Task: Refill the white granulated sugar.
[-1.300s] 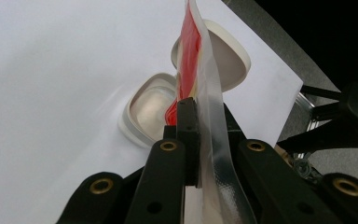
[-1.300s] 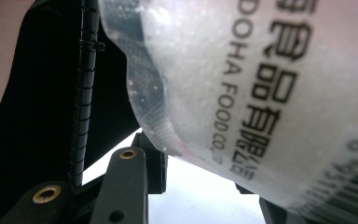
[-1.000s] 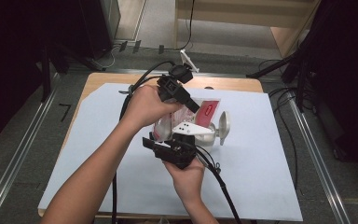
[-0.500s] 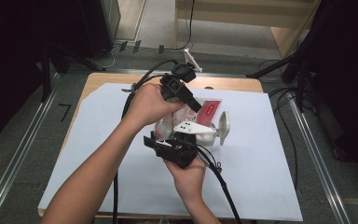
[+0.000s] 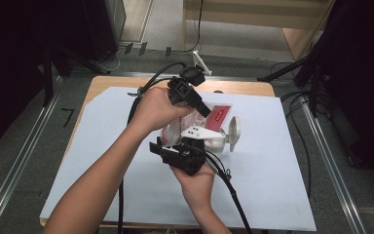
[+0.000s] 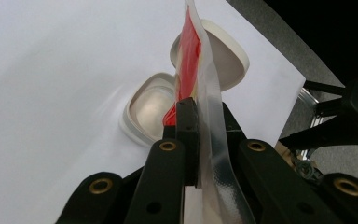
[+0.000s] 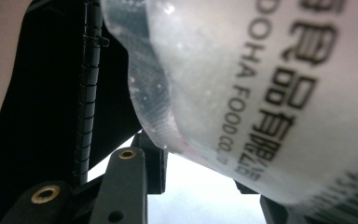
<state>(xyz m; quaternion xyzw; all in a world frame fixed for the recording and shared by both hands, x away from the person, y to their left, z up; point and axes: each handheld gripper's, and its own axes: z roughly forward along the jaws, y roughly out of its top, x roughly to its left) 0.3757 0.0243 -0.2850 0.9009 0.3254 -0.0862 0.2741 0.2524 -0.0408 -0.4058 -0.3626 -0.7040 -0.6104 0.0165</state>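
Note:
A clear plastic pouch with red contents and printed text hangs over the middle of the table. My left gripper reaches down from the upper left and is shut on the pouch's edge, its jaws pinched tight on the film. My right gripper comes up from below. The pouch's lower part lies between its jaws and touches both; these jaws have just been opening a little. Beneath the pouch a white tub lies open on the sheet, its lid beside it.
A white sheet covers most of the wooden table. The tub and lid sit just right of my hands. Black cables trail from both grippers towards the near and far edges. Dark stands surround the table.

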